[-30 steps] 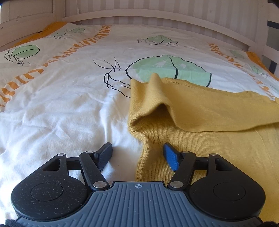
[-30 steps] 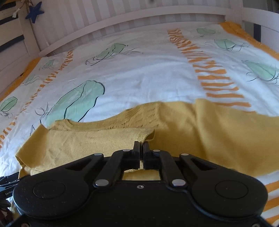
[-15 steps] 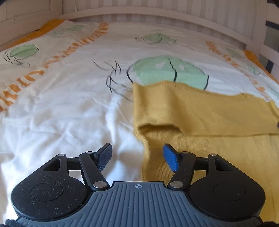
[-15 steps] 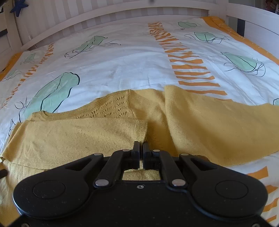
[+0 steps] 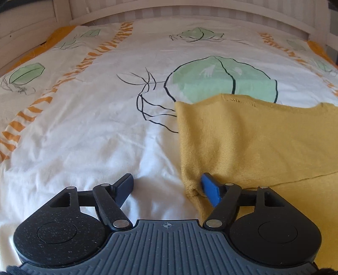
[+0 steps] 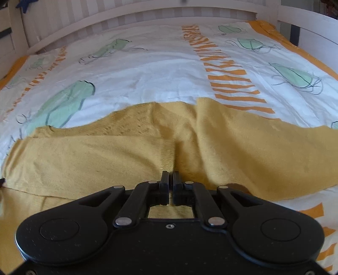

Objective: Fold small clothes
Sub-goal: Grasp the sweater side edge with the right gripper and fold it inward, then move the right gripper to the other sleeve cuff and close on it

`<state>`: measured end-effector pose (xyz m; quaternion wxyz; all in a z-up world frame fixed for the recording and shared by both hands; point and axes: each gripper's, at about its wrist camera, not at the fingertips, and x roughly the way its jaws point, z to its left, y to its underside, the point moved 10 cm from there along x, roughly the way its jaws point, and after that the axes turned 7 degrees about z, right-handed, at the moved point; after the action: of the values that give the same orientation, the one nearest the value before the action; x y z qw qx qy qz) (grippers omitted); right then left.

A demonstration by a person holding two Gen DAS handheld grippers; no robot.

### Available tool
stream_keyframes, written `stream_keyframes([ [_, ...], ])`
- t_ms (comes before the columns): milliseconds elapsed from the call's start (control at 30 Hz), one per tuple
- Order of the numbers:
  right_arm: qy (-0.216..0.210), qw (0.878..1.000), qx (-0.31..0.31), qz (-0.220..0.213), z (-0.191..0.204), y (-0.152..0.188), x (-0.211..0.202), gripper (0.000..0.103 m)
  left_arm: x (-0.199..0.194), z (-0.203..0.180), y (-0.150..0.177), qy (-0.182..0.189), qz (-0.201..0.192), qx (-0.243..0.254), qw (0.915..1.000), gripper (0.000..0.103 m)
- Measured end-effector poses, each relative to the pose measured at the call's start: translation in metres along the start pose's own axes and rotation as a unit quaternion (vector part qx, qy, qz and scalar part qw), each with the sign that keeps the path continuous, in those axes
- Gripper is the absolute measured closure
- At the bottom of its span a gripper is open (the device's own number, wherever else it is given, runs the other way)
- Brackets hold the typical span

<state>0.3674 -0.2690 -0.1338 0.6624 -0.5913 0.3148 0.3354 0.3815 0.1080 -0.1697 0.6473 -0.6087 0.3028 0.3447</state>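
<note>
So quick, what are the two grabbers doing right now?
Left gripper: jaws opening, nothing pinched; yellow knit top edge between them.
Right gripper: jaws closed, pinching the yellow knit top.

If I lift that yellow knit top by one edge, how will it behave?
The yellow knit top would probably sag limply: it lies in soft folds. Its open-stitch panel looks stretchy. It likely drags rather than slides on the creased bedcover.

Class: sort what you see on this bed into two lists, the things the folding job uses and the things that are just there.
Part of the job:
yellow knit garment
left gripper, jaws opening, fold edge between them
right gripper, jaws shut on the cloth

Just there:
printed duvet cover
white slatted bed frame
</note>
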Motion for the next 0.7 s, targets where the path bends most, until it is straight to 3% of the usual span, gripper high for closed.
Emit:
stream_keyframes([
  [167, -0.022, 0.999, 0.035, -0.008, -0.013, 0.004, -0.002, 0.1, 0.0, 0.0, 0.001, -0.004, -0.008, 0.002, 1.0, 0.03],
  [267, -0.03, 0.998, 0.05, -0.039, -0.013, 0.0, -0.015, 0.083, 0.0, 0.001, 0.0, -0.002, -0.012, -0.007, 0.9999, 0.029],
  [367, -0.05, 0.996, 0.051, -0.049, -0.004, -0.005, -0.019, 0.08, -0.001, 0.002, 0.0, 0.0, -0.016, -0.011, 0.9998, 0.028],
  [467, -0.064, 0.996, 0.039, -0.038, 0.009, -0.005, -0.013, 0.055, -0.001, 0.003, 0.001, 0.002, -0.017, -0.014, 0.9998, 0.028],
  [600, -0.033, 0.999, 0.002, -0.008, 0.016, 0.006, 0.004, 0.056, -0.004, 0.007, 0.003, 0.009, -0.015, -0.012, 0.9998, 0.026],
  [700, -0.038, 0.999, 0.009, -0.015, 0.012, 0.007, 0.003, 0.056, -0.008, 0.013, 0.005, 0.02, -0.011, -0.022, 0.9995, 0.026],
])
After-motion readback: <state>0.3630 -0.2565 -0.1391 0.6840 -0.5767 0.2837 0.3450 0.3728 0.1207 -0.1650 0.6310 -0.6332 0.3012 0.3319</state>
